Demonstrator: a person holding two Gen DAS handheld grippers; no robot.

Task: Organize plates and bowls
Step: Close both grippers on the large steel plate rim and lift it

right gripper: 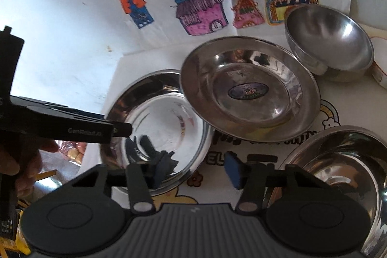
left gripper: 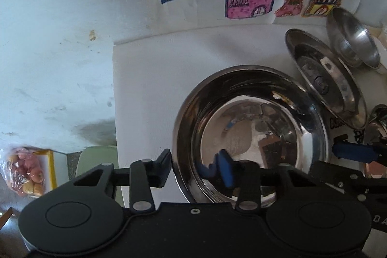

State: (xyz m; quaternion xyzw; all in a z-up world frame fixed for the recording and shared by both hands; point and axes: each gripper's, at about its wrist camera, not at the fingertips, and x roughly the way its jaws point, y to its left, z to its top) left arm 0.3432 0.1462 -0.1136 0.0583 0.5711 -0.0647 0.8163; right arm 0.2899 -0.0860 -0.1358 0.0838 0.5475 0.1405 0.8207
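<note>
Left wrist view: left gripper apart, astride the near rim of the large steel bowl; blue pad inside, black finger outside
Right wrist view: right gripper apart, one finger over the same bowl's rim, the other over the cloth
Large bowl: upright, mouth up, at the table's left edge
Shallow dish: tilted, lapping the large bowl's rim; oval sticker inside
Small bowl: tipped, behind the dish
Surface: white printed tablecloth; coloured house drawings behind
</note>
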